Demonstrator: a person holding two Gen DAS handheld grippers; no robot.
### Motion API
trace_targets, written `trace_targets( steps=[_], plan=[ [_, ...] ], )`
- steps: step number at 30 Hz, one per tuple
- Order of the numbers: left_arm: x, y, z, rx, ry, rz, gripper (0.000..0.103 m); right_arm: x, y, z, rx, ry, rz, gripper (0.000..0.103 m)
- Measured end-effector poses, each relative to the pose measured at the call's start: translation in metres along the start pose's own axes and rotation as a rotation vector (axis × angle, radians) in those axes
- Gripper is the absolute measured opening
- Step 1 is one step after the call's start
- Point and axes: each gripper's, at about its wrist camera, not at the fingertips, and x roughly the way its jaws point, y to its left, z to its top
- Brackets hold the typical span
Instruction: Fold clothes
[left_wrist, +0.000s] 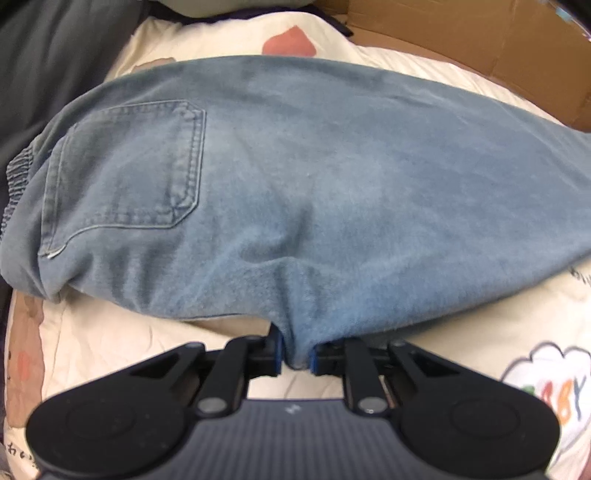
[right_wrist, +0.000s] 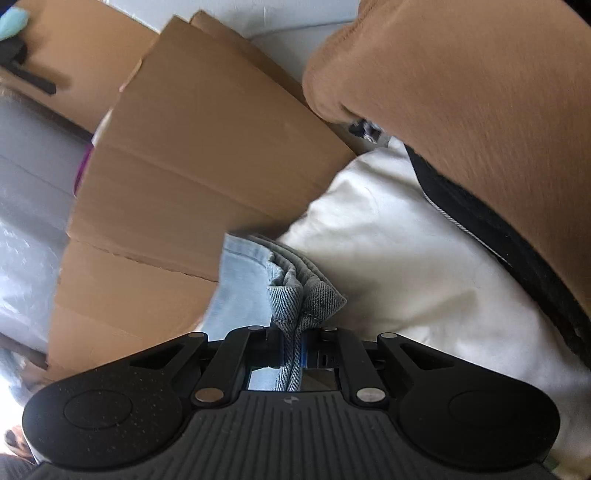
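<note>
A pair of light blue jeans (left_wrist: 295, 177) lies folded lengthwise across a cream printed quilt (left_wrist: 122, 332), with a back pocket (left_wrist: 129, 166) facing up at the left. My left gripper (left_wrist: 295, 356) is shut on the near edge of the jeans around the crotch seam. In the right wrist view my right gripper (right_wrist: 293, 354) is shut on the bunched hem end of the jeans (right_wrist: 306, 295), held above the white bedding (right_wrist: 388, 258).
Flattened cardboard (right_wrist: 192, 177) stands by the bed and also shows at the top right of the left wrist view (left_wrist: 480, 40). A brown sleeve (right_wrist: 480, 110) hangs over the upper right. Dark grey fabric (left_wrist: 48, 66) lies at the left.
</note>
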Motion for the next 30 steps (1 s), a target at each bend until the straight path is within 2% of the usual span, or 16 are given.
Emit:
trace_targets(
  steps=[7, 11, 14, 21, 30],
  plan=[
    [-0.018, -0.01, 0.008, 0.032, 0.047, 0.029, 0.014, -0.008, 0.008, 0.009, 0.034, 0.016, -0.004, 0.006],
    [-0.029, -0.013, 0.0, 0.05, 0.069, 0.067, 0.014, -0.015, 0.003, 0.008, 0.073, 0.024, -0.016, 0.006],
    [-0.031, -0.012, -0.002, 0.064, 0.086, 0.066, 0.013, -0.025, -0.005, 0.007, 0.08, 0.03, -0.017, 0.006],
    [-0.042, -0.013, -0.013, 0.133, 0.107, 0.075, 0.012, -0.055, -0.025, 0.0, 0.079, 0.045, -0.026, 0.006],
    [-0.049, -0.011, -0.016, 0.18, 0.101, 0.07, 0.012, -0.104, -0.03, -0.005, 0.103, 0.051, -0.06, 0.006]
  ],
)
